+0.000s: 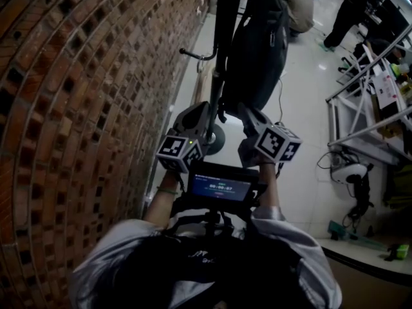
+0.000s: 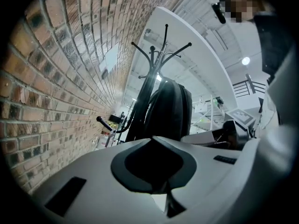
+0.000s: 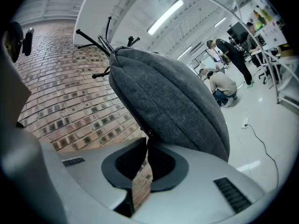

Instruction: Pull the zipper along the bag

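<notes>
A dark grey bag (image 1: 257,50) hangs on a black coat rack (image 1: 225,44) beside a brick wall. In the right gripper view the bag (image 3: 173,101) fills the middle, and its zipper seam runs down the left edge to a small dark pull (image 3: 147,135). My right gripper (image 3: 145,142) has its tips right at that pull, jaws parted by a narrow slit through which the bricks show. The left gripper (image 2: 153,140) is shut on nothing, a little short of the bag (image 2: 170,111). In the head view both the left gripper (image 1: 203,111) and the right gripper (image 1: 250,113) reach toward the bag's lower end.
The brick wall (image 1: 84,108) runs close along the left. The rack's round base (image 1: 215,140) is between the grippers. A metal frame (image 1: 367,108) and a white headset (image 1: 347,172) lie on the floor to the right. People (image 1: 347,11) stand far back.
</notes>
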Tool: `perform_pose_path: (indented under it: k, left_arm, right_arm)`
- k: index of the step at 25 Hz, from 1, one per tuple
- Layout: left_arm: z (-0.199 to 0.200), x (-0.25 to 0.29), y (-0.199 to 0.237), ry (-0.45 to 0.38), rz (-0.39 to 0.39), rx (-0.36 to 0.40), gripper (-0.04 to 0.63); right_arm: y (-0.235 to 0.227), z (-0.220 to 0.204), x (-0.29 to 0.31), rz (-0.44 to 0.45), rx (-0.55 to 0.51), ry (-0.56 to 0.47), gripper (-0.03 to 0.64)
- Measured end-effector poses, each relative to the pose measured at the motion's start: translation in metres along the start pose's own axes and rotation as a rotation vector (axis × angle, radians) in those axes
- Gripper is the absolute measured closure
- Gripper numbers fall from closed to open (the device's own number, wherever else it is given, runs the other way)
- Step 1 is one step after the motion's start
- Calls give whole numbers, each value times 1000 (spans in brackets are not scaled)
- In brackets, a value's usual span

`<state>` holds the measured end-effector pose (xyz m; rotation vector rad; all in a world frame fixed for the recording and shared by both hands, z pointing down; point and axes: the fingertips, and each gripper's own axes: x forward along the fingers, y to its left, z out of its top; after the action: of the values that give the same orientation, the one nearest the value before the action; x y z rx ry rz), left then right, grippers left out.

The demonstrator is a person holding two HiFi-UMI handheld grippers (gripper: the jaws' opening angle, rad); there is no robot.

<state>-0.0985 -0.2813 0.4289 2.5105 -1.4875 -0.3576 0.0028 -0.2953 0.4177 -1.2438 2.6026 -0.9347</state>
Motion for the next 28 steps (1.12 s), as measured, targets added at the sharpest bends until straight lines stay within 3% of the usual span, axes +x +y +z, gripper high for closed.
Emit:
perform_pose_path:
  k: [28]
  left_arm:
    - [-10,10,-10,16,-64,-29,588]
  right_arm:
    - [42,56,-6,-38,-1,-37,597]
